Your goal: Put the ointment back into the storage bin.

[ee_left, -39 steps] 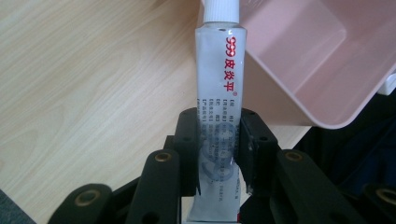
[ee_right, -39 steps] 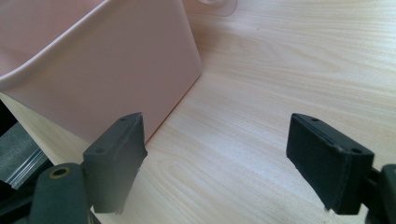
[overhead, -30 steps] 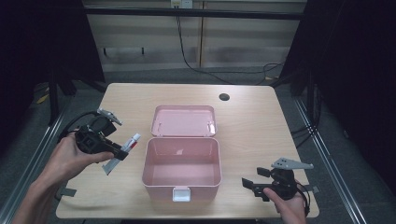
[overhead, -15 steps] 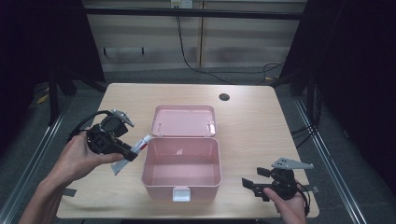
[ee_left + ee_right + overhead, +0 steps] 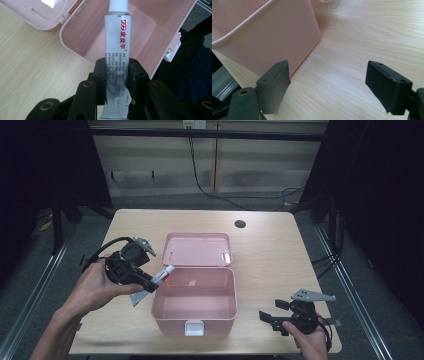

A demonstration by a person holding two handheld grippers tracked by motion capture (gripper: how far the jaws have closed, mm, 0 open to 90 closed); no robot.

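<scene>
The high view looks forward and down over the whole table (image 5: 280, 250). Each gripper view looks closely along its own jaws; all three share the pink box (image 5: 195, 307) (image 5: 140, 32) (image 5: 262, 37).

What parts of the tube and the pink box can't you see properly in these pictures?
- Tube: its bottom end is covered by the left gripper and cut off by the left gripper view's lower edge.
- Small print on the tube: too blurred to read there; too tiny in the high view.
- Pink box: the right gripper view's top and left edges cut it off.
</scene>
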